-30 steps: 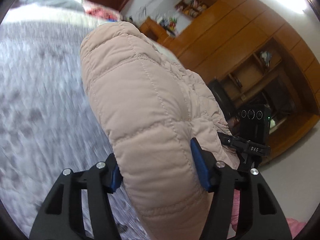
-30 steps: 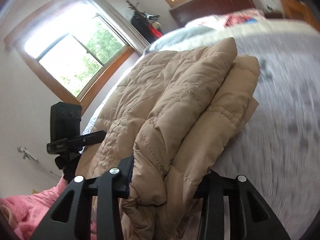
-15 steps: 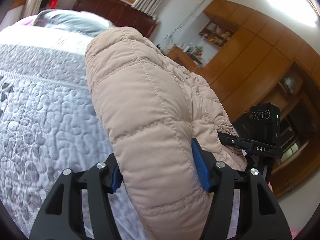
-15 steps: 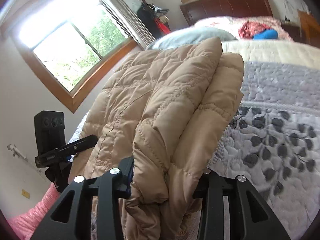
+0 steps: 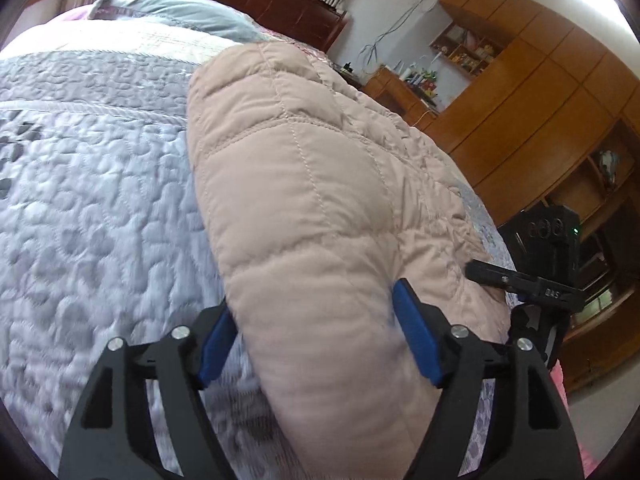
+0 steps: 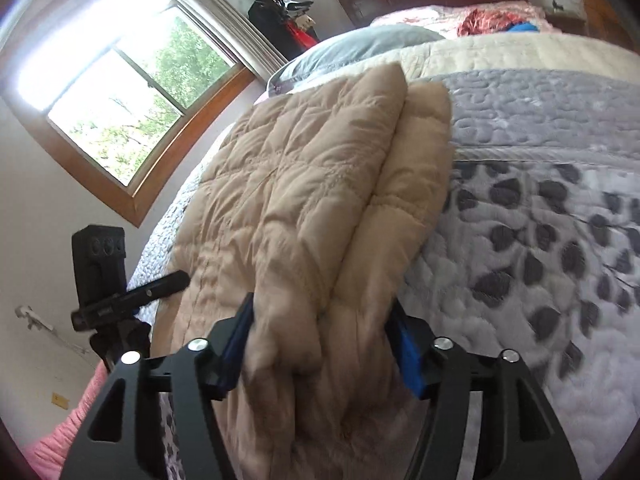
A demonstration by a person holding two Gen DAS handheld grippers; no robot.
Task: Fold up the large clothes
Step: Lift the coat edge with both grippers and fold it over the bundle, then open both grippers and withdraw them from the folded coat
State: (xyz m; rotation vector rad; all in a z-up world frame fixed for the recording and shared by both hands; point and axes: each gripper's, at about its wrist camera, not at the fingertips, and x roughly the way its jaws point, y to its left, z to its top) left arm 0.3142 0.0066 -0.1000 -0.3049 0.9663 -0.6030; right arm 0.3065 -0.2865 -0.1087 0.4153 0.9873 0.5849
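The folded beige quilted coat (image 5: 304, 208) lies on the bed's grey quilted bedspread (image 5: 92, 208). Both tools straddle its near edge. The left tool (image 5: 316, 336) has just been opening, blue pads standing clear of the padding. The right tool (image 6: 324, 344) has just been opening too, coat between its pads, grip slackened.

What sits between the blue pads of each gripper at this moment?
The folded beige quilted coat, lying on the grey bedspread. The right gripper, in its wrist view, straddles the stacked layers; the left gripper straddles the other end, jaws just opening, pads loosening.
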